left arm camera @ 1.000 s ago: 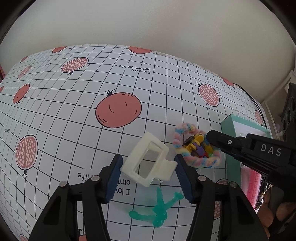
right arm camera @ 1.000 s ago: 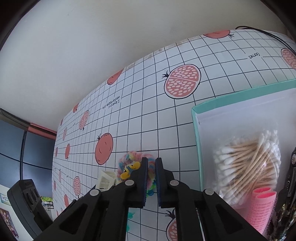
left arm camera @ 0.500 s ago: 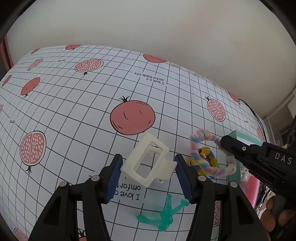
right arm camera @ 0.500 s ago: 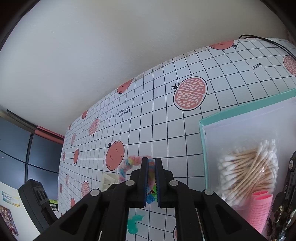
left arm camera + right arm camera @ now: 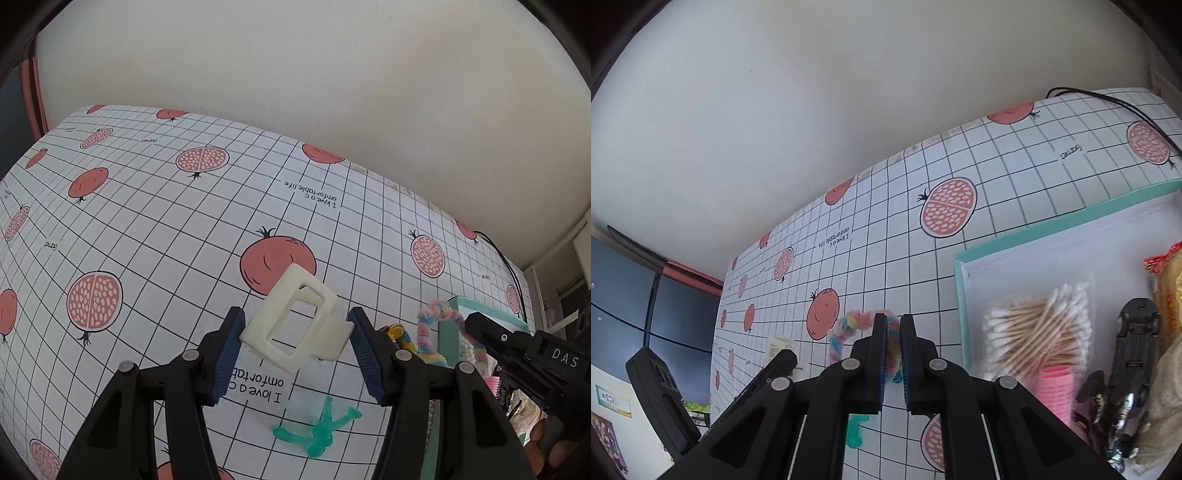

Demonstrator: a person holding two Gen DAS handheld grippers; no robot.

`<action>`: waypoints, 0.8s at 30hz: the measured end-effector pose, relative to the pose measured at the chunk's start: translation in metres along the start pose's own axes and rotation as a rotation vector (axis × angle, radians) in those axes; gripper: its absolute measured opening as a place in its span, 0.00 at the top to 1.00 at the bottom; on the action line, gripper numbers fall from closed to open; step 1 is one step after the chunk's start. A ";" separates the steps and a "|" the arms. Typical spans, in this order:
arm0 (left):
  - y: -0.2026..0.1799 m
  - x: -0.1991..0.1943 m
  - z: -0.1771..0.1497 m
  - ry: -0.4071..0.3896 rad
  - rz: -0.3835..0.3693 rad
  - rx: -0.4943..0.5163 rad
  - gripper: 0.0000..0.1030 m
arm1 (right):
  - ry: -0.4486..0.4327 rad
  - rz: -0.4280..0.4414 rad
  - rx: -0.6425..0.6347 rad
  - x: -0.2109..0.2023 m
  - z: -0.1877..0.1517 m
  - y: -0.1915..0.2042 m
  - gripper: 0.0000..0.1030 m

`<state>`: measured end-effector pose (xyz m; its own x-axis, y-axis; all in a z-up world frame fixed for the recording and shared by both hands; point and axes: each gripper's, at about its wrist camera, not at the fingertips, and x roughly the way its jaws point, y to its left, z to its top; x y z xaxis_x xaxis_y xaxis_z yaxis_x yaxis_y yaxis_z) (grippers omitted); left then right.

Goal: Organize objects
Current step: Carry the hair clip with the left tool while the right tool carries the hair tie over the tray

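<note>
My left gripper (image 5: 295, 332) is shut on a cream hair claw clip (image 5: 266, 321), which hangs tilted between the blue pads above the tablecloth. To its right my right gripper (image 5: 476, 325) is shut on a pastel fuzzy loop (image 5: 428, 325); a small yellow clip (image 5: 397, 330) shows beside the loop. In the right wrist view the right gripper (image 5: 894, 347) has its jaws nearly together on the loop (image 5: 846, 326), just left of the teal box (image 5: 960, 295). The cream clip (image 5: 777, 347) shows at lower left. A green figure (image 5: 321, 432) lies on the cloth below.
The teal box holds a bag of cotton swabs (image 5: 1034, 332), a pink roller (image 5: 1052, 384), a black toy car (image 5: 1134, 350) and an orange snack packet (image 5: 1167, 288). A black cable (image 5: 1108, 99) runs along the table's far edge. The wall stands right behind the table.
Both grippers have risen from the cloth. The cream clip came up with the left one. The fuzzy loop came up with the right one and moved toward the teal box.
</note>
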<state>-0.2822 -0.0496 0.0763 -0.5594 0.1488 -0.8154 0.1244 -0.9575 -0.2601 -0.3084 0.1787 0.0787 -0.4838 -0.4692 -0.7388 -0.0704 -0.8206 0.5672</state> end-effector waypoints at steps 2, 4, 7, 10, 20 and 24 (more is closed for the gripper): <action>-0.007 -0.007 0.002 -0.015 -0.007 0.007 0.43 | -0.023 -0.007 0.004 -0.016 0.002 -0.006 0.93; -0.017 -0.014 0.003 -0.030 -0.020 0.019 0.43 | -0.044 -0.013 0.013 -0.031 0.004 -0.016 0.93; -0.036 -0.022 0.002 -0.046 -0.046 0.045 0.43 | -0.072 -0.026 0.038 -0.050 0.007 -0.035 0.93; -0.061 -0.028 -0.004 -0.058 -0.067 0.088 0.43 | -0.093 -0.043 0.062 -0.067 0.009 -0.055 0.93; -0.144 -0.020 -0.029 -0.041 -0.144 0.225 0.43 | -0.135 -0.076 0.145 -0.092 0.003 -0.124 0.93; -0.169 -0.014 -0.038 -0.028 -0.171 0.249 0.42 | -0.164 -0.093 0.180 -0.108 0.006 -0.151 0.93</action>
<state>-0.2646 0.1195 0.1123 -0.5774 0.3095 -0.7555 -0.1765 -0.9508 -0.2546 -0.2509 0.3547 0.0749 -0.6022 -0.3229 -0.7301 -0.2682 -0.7796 0.5660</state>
